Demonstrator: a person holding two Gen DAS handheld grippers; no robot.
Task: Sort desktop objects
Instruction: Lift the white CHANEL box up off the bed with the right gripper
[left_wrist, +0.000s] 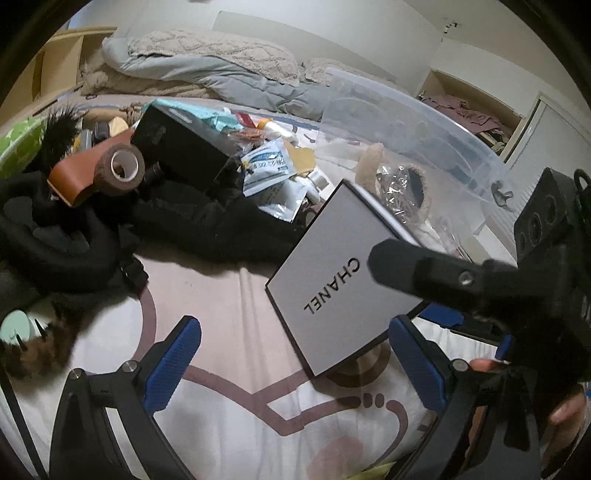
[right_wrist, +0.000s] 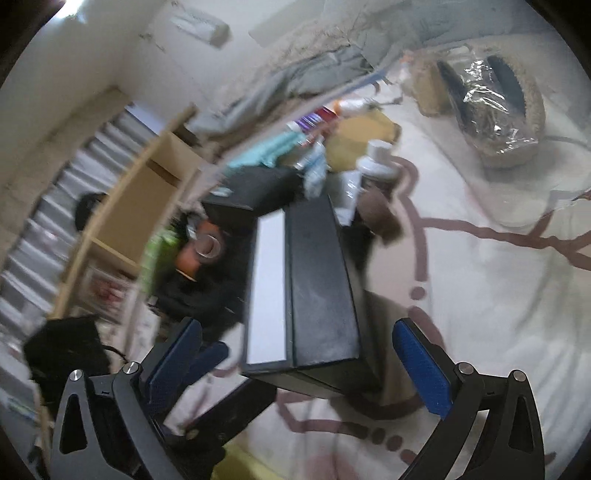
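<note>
Both sets of jaws are sitting spread wide, gripping nothing. The left gripper (left_wrist: 295, 363) is hovering over the patterned bedsheet (left_wrist: 229, 295), and the white CHANEL box (left_wrist: 332, 280) is lying tilted at about 1 o'clock from it, one corner reaching down between the blue pads (left_wrist: 173, 365). The right gripper (right_wrist: 297, 369) is framing the same box edge-on, its black side showing. Further out at 11 o'clock in the left view, a brown tape roll (left_wrist: 118, 166) is resting on black clothing (left_wrist: 177, 225), with a clear plastic bin (left_wrist: 424, 122) at 1 o'clock.
</note>
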